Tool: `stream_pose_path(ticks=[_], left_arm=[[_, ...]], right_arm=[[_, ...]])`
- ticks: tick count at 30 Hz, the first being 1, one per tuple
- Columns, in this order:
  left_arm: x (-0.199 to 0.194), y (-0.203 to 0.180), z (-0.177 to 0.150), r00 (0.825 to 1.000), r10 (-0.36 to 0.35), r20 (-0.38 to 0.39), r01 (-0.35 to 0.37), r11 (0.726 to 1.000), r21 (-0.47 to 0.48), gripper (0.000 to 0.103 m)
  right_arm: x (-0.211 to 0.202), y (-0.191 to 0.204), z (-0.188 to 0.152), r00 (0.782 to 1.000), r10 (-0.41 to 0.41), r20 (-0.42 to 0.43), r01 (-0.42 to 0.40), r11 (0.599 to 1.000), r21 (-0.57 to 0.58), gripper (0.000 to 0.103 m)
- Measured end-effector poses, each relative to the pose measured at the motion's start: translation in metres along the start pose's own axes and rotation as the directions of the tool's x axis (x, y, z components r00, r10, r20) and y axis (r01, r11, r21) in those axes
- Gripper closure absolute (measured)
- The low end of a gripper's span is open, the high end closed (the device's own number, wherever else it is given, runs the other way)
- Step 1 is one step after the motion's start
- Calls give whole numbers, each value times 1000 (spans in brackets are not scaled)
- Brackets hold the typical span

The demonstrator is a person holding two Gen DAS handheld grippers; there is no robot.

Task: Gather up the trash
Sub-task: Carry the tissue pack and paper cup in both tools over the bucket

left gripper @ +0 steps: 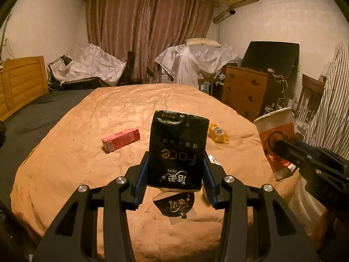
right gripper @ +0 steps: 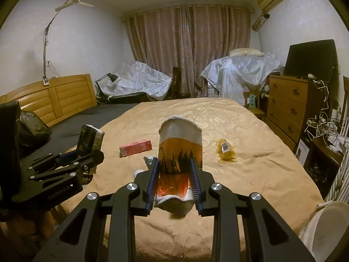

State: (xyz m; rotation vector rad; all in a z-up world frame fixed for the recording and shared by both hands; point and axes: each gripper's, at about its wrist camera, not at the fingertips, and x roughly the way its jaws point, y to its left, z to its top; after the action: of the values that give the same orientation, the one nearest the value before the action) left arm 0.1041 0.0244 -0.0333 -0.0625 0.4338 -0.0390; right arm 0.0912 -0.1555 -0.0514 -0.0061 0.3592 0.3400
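My left gripper [left gripper: 175, 163] is shut on a black tissue pack [left gripper: 177, 144] and holds it upright above the tan bedspread [left gripper: 87, 152]. It also shows in the right wrist view [right gripper: 90, 139]. My right gripper [right gripper: 174, 163] is shut on a crushed orange-and-white paper cup [right gripper: 180, 152], held above the bed; the cup also shows in the left wrist view [left gripper: 276, 139]. A red carton [left gripper: 121, 140] [right gripper: 135, 148] and a yellow wrapper [left gripper: 218, 132] [right gripper: 225, 150] lie on the bed. A black torn wrapper piece [left gripper: 174, 205] lies under the left gripper.
A white bin [right gripper: 322, 227] stands at the bed's right front corner. A black bag [right gripper: 32, 128] sits on the dark sheet at left. A wooden dresser [right gripper: 288, 107] with a screen and cables stands at right. Covered furniture and curtains are at the back.
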Motion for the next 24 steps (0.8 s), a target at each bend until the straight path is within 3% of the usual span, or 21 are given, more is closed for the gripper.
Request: stream_pose_path(ticks=[7, 14, 20, 24], left_arm=[[-2, -13, 7, 1000, -23, 8, 23, 1000, 18, 60], [6, -60, 16, 992, -125, -1, 124, 990, 64, 60], [14, -120, 18, 969, -244, -40, 247, 963, 112, 60], [20, -165, 13, 943, -323, -85, 332, 932, 144, 60]], right_arm=[[-17, -7, 5, 1000, -13, 3, 13, 1000, 12, 73], [-53, -44, 15, 996, -92, 15, 91, 995, 29, 73], [-97, -101, 16, 981, -195, 6, 194, 979, 69, 73], [-132, -149, 7, 962, -272, -19, 273, 957, 96, 73]])
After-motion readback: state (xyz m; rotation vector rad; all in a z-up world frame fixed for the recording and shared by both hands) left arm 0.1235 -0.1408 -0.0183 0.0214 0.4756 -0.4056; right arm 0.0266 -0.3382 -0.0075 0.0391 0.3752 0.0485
